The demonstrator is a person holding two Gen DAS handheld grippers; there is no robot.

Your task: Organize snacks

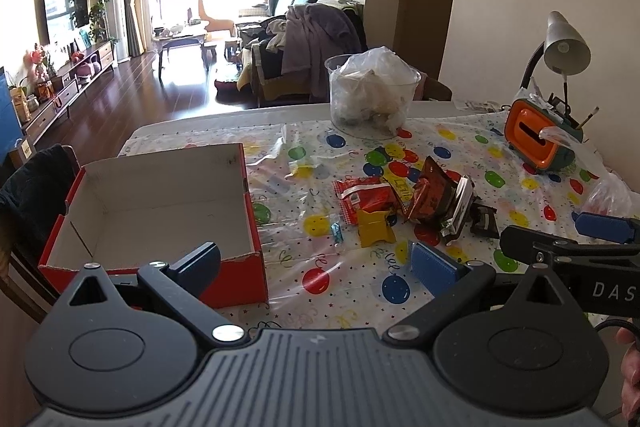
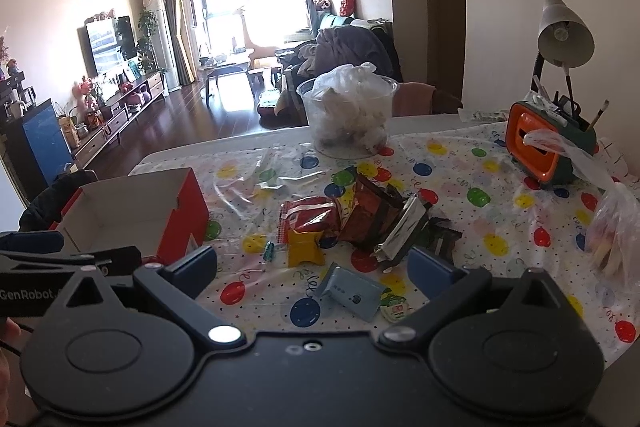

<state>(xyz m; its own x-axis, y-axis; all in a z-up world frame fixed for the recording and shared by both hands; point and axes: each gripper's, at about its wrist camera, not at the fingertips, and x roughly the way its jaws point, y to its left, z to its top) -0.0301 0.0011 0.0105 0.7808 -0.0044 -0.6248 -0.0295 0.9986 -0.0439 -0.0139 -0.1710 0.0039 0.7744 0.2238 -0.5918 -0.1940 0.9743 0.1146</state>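
Right tool [image 2: 312, 269] spread above blue packet [image 2: 350, 291], left tool [image 1: 316, 263] spread beside red box [image 1: 160, 211], snack pile [image 1: 412, 203] ahead

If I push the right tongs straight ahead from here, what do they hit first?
Most likely the pale blue packet, lying on the balloon-print tablecloth between the open right tongs. Beyond it sit the yellow packet and the pile of red and brown snack bags. Height above the table is hard to judge.

Desk cloth [image 2: 460, 187]: white, dotted with red, blue, yellow, green balloons. Cardboard box [image 1: 240, 279]: red outside, white inside. Snack packets [image 2: 308, 219]: red, yellow. Gripper pads [image 1: 434, 263]: blue.
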